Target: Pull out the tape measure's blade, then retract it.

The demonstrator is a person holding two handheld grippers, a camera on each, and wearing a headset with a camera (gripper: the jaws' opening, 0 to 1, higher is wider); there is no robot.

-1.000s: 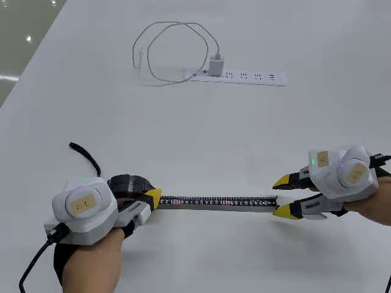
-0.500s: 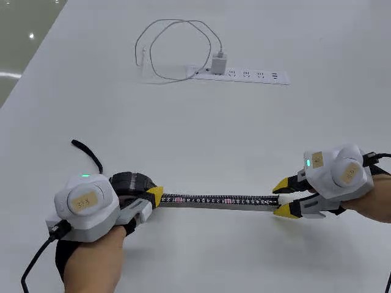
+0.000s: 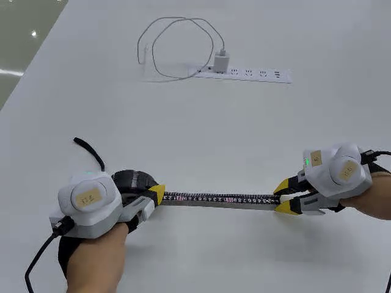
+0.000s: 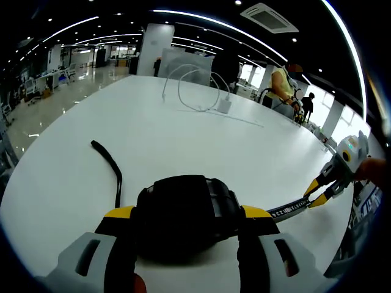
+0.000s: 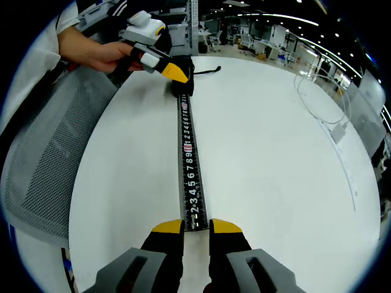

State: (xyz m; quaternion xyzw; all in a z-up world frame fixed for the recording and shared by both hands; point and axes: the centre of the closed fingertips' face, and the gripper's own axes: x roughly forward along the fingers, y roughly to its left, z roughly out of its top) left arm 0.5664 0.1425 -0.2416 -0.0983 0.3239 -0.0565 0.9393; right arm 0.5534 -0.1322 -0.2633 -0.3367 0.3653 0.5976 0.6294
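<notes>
At tip of blade (image 3: 220,199), right hand-held gripper (image 3: 282,197) jaws closer than before

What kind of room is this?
Probably a big open office or lab: long rows of ceiling strip lights, far desks with chairs, and a wide white worktable carrying a white power strip.

white table (image 3: 244,140) | power strip (image 3: 253,74), charger (image 3: 220,63) plugged in | tape measure (image 3: 131,182)

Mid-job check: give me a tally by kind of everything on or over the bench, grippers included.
tape measure: 1
power strip: 1
charger with cable: 1
hand-held grippers: 2 (left hand-held gripper, right hand-held gripper)
Total: 5
</notes>
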